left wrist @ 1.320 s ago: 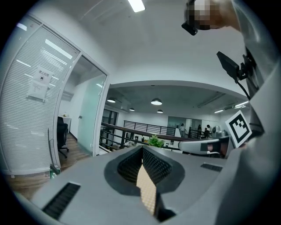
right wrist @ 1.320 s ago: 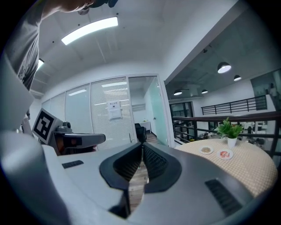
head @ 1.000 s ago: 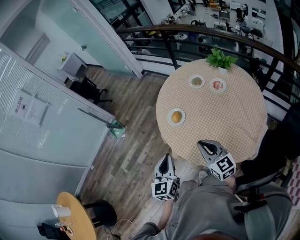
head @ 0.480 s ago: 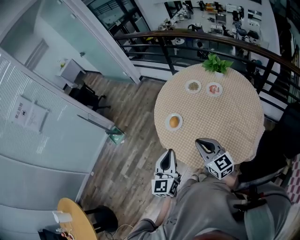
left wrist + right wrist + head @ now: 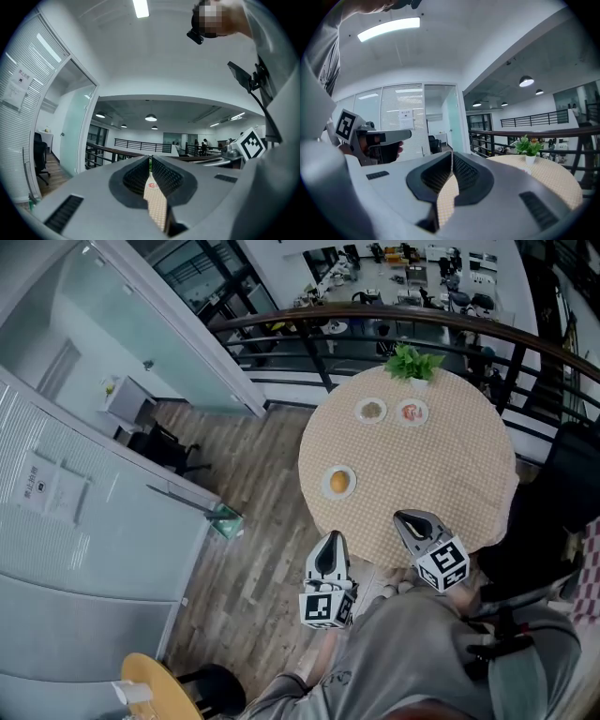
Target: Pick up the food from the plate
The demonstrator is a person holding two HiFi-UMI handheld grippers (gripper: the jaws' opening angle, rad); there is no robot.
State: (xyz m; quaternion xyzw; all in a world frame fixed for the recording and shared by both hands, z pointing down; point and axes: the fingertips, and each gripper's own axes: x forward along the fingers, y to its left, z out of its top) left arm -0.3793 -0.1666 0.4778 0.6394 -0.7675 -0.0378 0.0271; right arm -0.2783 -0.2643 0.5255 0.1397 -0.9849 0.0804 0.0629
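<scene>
The left gripper is closed tight, its jaws meeting with nothing between them; the right gripper is likewise shut and empty, its jaws pressed together at the tip in its own view. Both are held roughly level at the near side of the round table; the right one's tip reaches over the cloth's near edge, while the left one hangs just off the rim, over the wooden floor. The closest food is the orange piece, lying on the near plate close to the table's left edge; two far plates stand side by side well beyond it, near the potted plant (one bearing something greenish-brown, the other something red; too small to name). The relation that matters: in the head view the orange piece lies almost straight ahead of the left gripper, along the line it points, whereas from the right gripper it lies ahead and off to the left; so the left hand looks the nearer and better aligned. The piece appears round, with no long axis I can make out, so approach angle should matter little; the jaws would have to open first, since neither gripper can take anything as it stands.
</scene>
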